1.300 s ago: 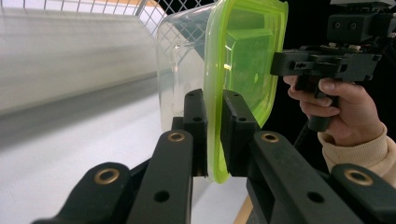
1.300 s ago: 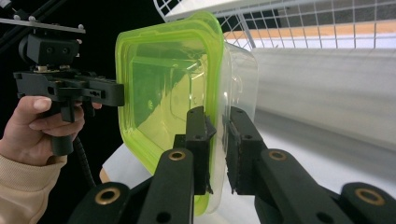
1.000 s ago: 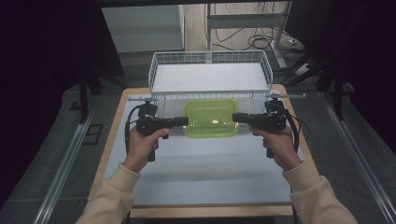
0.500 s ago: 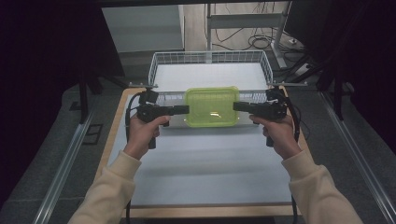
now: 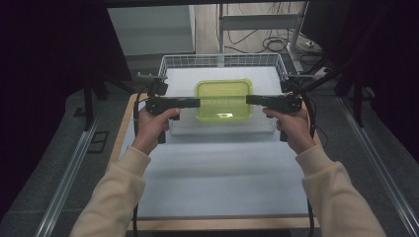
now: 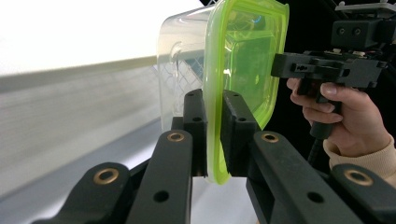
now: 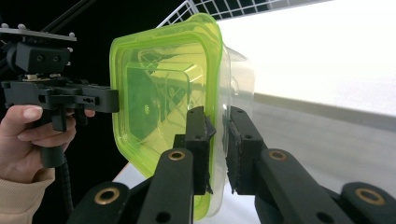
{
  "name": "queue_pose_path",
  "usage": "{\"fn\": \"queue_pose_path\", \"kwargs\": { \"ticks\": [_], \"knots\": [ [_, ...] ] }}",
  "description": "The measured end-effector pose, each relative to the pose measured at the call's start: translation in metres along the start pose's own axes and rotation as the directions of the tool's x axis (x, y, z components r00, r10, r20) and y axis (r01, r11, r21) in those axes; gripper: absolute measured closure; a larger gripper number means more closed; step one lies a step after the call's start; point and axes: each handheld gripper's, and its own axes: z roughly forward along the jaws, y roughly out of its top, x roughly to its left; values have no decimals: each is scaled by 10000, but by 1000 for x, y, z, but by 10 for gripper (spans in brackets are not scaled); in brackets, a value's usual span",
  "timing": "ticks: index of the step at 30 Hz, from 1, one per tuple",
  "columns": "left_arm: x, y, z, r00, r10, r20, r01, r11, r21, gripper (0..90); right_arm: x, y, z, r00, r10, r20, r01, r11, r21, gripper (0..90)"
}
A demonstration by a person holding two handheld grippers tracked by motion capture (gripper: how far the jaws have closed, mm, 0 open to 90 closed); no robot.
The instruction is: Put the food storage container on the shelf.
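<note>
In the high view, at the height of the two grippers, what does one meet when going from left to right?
Left hand → left gripper → green-lidded container → right gripper → right hand. Both grippers clamp the container's rim, holding it above the wire basket.

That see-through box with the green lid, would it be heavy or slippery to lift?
The clear plastic box with the lime-green lid looks empty, so probably light. Both tongs, left and right, pinch only its thin rim, which may flex. Glossy plastic could slip.
</note>
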Motion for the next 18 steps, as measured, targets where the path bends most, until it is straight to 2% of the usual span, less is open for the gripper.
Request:
{"fn": "queue_pose_path", "kwargs": {
  "ticks": [18],
  "knots": [
    [13, 31, 10, 9999, -110, -132, 111, 9999, 50, 821, -9, 28, 10, 9995, 118, 303, -116, 9999, -60, 805]
  ]
}}
